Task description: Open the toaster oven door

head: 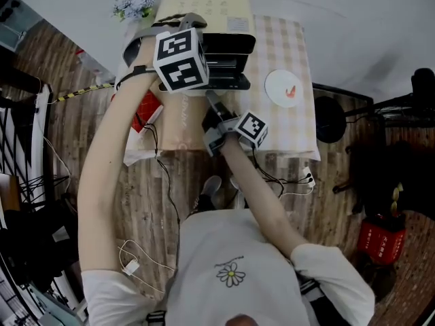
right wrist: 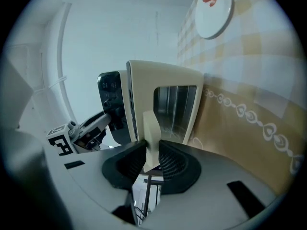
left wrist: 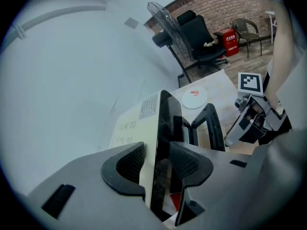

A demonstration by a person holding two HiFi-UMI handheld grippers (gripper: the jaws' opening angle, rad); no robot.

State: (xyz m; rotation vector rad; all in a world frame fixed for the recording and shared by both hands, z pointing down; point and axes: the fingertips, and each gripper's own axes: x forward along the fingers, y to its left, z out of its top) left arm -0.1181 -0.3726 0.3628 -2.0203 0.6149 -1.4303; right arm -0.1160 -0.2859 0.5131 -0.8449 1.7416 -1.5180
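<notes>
The toaster oven (head: 204, 9) is cream with a black front and stands at the back of the table. Its door (head: 228, 80) is swung partly out from the front. In the right gripper view the cream door frame with its glass window (right wrist: 175, 107) fills the middle. My right gripper (right wrist: 151, 162) is shut on the cream door handle (right wrist: 151, 128), with a pad on each side of it. My left gripper (left wrist: 158, 164) straddles the oven's front corner edge (left wrist: 160, 128) and is closed on it. The right gripper (left wrist: 252, 116) shows at the right of the left gripper view.
A white plate (head: 284, 87) with something red on it lies on the chequered tablecloth (head: 285, 39), right of the oven. A bunch of flowers (head: 134, 2) stands at the back left. A red packet (head: 146, 111) lies at the table's left edge. A black chair (head: 329, 117) stands to the right.
</notes>
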